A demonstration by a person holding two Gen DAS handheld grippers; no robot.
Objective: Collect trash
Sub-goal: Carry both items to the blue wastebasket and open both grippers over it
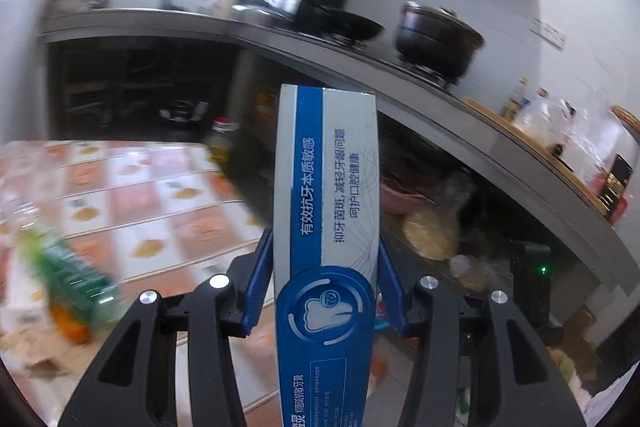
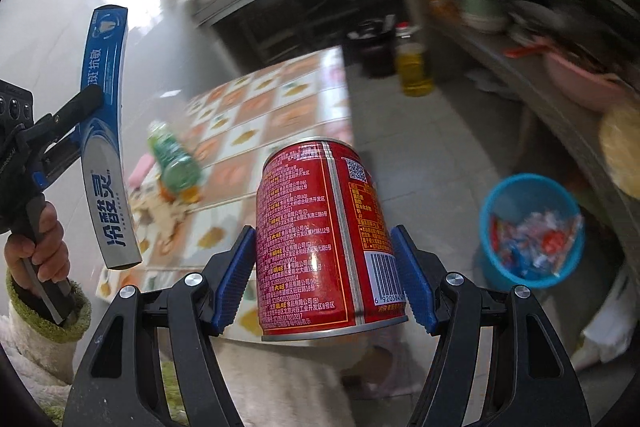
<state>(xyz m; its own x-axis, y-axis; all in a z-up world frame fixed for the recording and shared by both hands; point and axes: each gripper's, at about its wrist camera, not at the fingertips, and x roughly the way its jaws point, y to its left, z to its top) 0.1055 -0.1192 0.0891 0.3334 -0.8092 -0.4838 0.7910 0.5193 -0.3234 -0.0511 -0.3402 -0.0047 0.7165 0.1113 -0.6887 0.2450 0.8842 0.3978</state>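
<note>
My left gripper [image 1: 325, 283] is shut on a blue and grey toothpaste box [image 1: 328, 187] that stands up between the fingers; the box also shows at the left of the right wrist view [image 2: 105, 131], held in the air. My right gripper [image 2: 324, 279] is shut on a red drink can [image 2: 320, 239], held upright above the table edge. A blue trash bin [image 2: 496, 267] with wrappers inside stands on the floor to the lower right of the can. A green plastic bottle [image 2: 174, 163] lies on the patterned table [image 2: 280, 115].
Scraps and paper litter lie by the bottle [image 2: 164, 211]. A kitchen counter [image 1: 440, 95] with a black pot [image 1: 436, 39] and wok runs along the right. An oil bottle [image 2: 414, 67] stands on the floor. Shelves under the counter hold bowls and a pink basin [image 2: 580, 83].
</note>
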